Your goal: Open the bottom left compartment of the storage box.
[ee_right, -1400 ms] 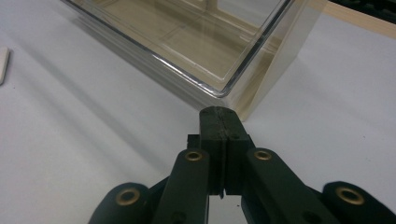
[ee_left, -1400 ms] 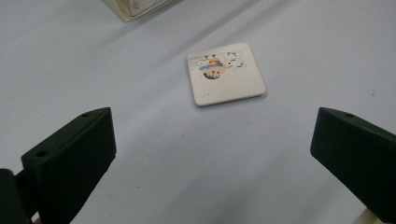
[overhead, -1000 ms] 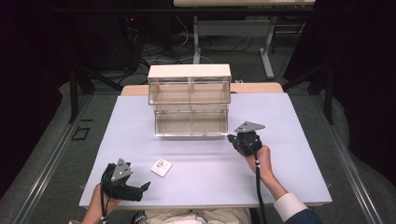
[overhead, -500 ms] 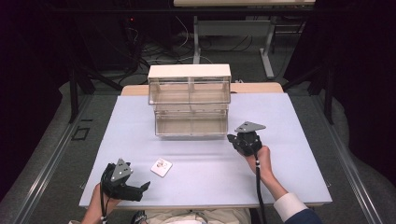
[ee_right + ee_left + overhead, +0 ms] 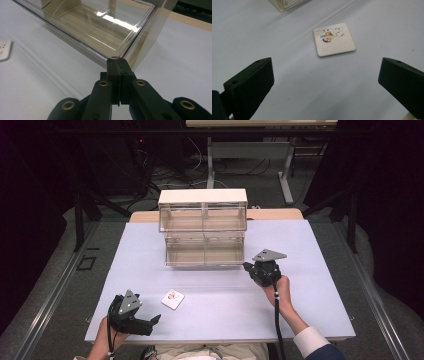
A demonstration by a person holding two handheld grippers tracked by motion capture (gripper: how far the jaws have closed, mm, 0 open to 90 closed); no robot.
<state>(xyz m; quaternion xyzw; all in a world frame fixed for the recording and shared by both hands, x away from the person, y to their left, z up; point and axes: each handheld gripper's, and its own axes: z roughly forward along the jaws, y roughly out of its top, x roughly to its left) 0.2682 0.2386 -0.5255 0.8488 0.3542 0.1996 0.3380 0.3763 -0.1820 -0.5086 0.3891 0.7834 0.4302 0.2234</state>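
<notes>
A clear plastic drawer cabinet (image 5: 202,215) stands at the back middle of the table, its lower drawer (image 5: 204,254) pulled out toward me. My right gripper (image 5: 247,266) is shut with nothing between the jaws; its tip (image 5: 117,61) rests at the drawer's (image 5: 100,27) front right corner. A small white square tile (image 5: 172,299) with a cartoon picture lies flat on the table. My left gripper (image 5: 152,324) sits low at the front left, open, pointing at the tile (image 5: 334,39), which lies a little beyond its jaws (image 5: 325,82). The tile's edge (image 5: 4,50) also shows at the left of the right gripper view.
A white sheet (image 5: 310,285) covers the table, with a wooden edge (image 5: 272,214) behind the cabinet. Dark floor, cables and table legs (image 5: 287,170) lie beyond. A person's hands and a dark sleeve (image 5: 320,352) come in from the front edge.
</notes>
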